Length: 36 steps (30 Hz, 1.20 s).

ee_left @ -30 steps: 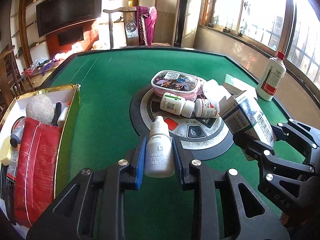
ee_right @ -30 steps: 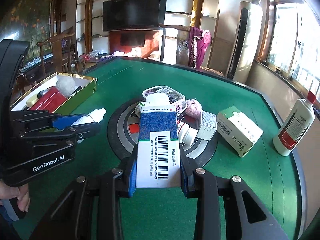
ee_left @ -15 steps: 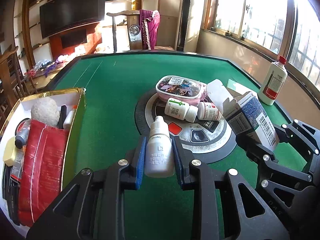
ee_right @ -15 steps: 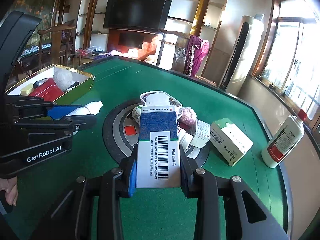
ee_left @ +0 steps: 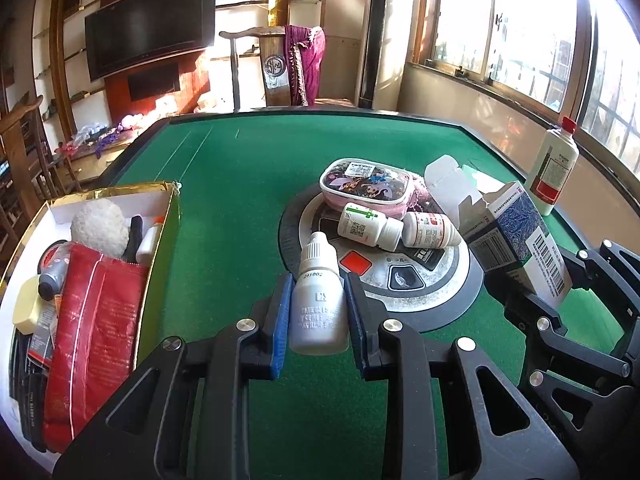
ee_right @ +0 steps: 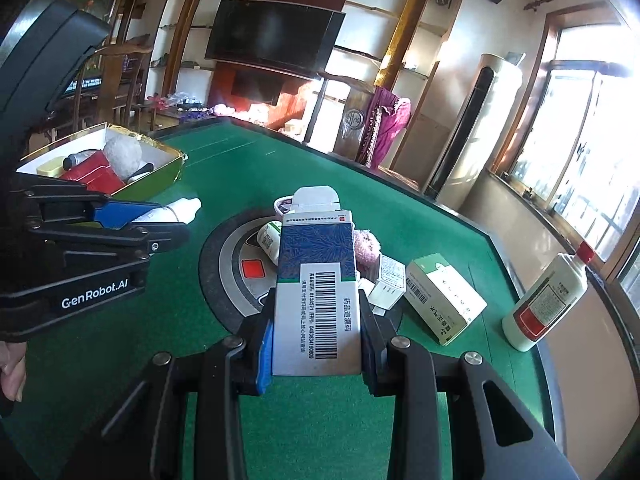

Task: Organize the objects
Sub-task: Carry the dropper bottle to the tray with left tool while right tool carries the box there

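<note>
My left gripper [ee_left: 317, 292] is shut on a small white dropper bottle [ee_left: 319, 300], cap pointing away, above the green felt table [ee_left: 232, 184]. From the right wrist view that bottle [ee_right: 176, 210] sticks out of the left gripper at the left. My right gripper [ee_right: 318, 328] is shut on a blue-and-white medicine box [ee_right: 318, 292] with a barcode and an open top flap; in the left wrist view the box [ee_left: 516, 240] hangs at the right. A gold-edged storage box [ee_left: 158, 248] with several items lies at the left.
On the round centre panel [ee_left: 400, 280] lie two white pill bottles [ee_left: 368, 226], a pink lidded case [ee_left: 368, 188] and a pink fluffy thing [ee_right: 366, 246]. A green-white carton [ee_right: 444, 296], a small white box [ee_right: 388, 280] and a tall white red-capped bottle [ee_right: 548, 300] sit right.
The right gripper has tilted and rolled a little with its box, so the room looks higher in its view. The left gripper keeps still with the bottle.
</note>
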{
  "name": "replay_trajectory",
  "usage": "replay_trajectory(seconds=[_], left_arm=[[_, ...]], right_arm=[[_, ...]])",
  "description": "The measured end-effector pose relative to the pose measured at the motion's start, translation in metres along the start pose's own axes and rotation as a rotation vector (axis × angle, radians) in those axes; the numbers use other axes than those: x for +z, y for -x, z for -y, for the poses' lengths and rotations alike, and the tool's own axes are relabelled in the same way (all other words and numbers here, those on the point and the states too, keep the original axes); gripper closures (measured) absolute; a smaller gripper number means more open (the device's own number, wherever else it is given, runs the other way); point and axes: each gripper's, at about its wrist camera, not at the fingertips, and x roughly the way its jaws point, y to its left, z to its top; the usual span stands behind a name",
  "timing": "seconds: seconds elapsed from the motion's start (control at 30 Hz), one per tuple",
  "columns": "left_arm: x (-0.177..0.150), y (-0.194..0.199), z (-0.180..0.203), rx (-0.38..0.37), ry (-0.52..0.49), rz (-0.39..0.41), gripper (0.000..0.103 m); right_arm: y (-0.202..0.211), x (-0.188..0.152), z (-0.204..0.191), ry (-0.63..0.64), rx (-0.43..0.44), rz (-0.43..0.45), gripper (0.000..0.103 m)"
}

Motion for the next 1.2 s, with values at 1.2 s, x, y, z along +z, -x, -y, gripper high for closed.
replay_trajectory(seconds=[1.2], left_arm=[[-0.022,0.102,-0.092,0.111,0.173,0.19,0.078]], right_arm=[[0.041,0.038,-0.06,-0.094,0.254,0.093,0.069]])
